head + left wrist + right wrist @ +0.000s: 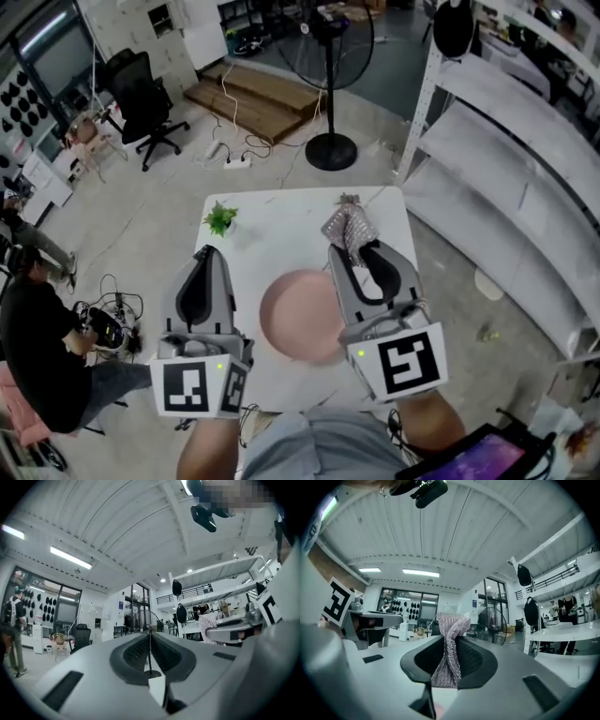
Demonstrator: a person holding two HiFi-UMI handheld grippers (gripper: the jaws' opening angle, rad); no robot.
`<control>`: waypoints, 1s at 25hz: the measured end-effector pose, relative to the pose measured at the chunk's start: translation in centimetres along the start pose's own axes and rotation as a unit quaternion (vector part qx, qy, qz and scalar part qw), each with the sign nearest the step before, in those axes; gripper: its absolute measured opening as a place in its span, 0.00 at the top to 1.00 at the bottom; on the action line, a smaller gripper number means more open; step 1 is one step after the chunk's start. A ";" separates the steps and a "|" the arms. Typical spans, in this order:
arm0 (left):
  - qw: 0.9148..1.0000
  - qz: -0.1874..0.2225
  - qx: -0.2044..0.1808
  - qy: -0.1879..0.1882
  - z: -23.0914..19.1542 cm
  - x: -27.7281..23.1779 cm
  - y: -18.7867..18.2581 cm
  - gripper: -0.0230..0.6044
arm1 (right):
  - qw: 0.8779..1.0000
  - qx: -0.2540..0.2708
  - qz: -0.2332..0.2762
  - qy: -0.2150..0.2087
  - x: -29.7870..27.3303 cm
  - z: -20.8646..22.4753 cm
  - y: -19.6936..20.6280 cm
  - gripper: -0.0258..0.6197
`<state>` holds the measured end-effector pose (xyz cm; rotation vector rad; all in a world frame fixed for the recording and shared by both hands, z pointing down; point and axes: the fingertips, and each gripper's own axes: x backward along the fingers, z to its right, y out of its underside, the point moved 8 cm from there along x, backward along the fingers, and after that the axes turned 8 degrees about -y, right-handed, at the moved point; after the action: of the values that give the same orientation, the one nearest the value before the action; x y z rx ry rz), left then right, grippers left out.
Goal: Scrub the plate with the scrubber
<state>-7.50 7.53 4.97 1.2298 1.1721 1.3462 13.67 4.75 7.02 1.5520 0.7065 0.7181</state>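
A pink round plate (pixel 298 315) lies on the white table (pixel 281 234), between my two grippers. My right gripper (pixel 354 246) is shut on a silvery mesh scrubber (pixel 349 225), held up just right of the plate and above its far edge. In the right gripper view the scrubber (pixel 449 646) is pinched between the dark pads (pixel 471 663) and sticks out past them. My left gripper (pixel 207 255) hovers left of the plate, jaws shut with nothing between them. In the left gripper view its pads (pixel 136 654) meet.
A small green plant (pixel 220 219) stands at the table's far left corner. A standing fan (pixel 331 84) is on the floor beyond the table, white shelving (pixel 506 150) to the right. An office chair (pixel 142 103) and a seated person (pixel 37 328) are at the left.
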 end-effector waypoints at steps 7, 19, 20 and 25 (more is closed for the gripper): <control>1.000 0.002 -0.009 0.006 1.3 0.7 0.0 0.95 | 1.000 0.008 0.011 -0.006 0.2 -0.5 0.1 0.83; 1.000 0.004 -0.024 0.009 1.9 1.0 -0.8 0.95 | 1.000 0.001 0.022 -0.020 0.2 -1.3 -0.2 0.83; 1.000 0.003 -0.024 0.009 1.9 1.1 -0.7 0.95 | 1.000 0.001 0.023 -0.020 0.2 -1.4 -0.2 0.83; 1.000 0.004 -0.025 0.009 1.8 1.2 -0.3 0.95 | 0.999 0.002 0.023 -0.022 0.1 -1.6 0.2 0.82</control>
<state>-5.80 8.87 4.92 1.1891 1.1401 1.3869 12.47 5.84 7.34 1.5880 0.6409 0.7146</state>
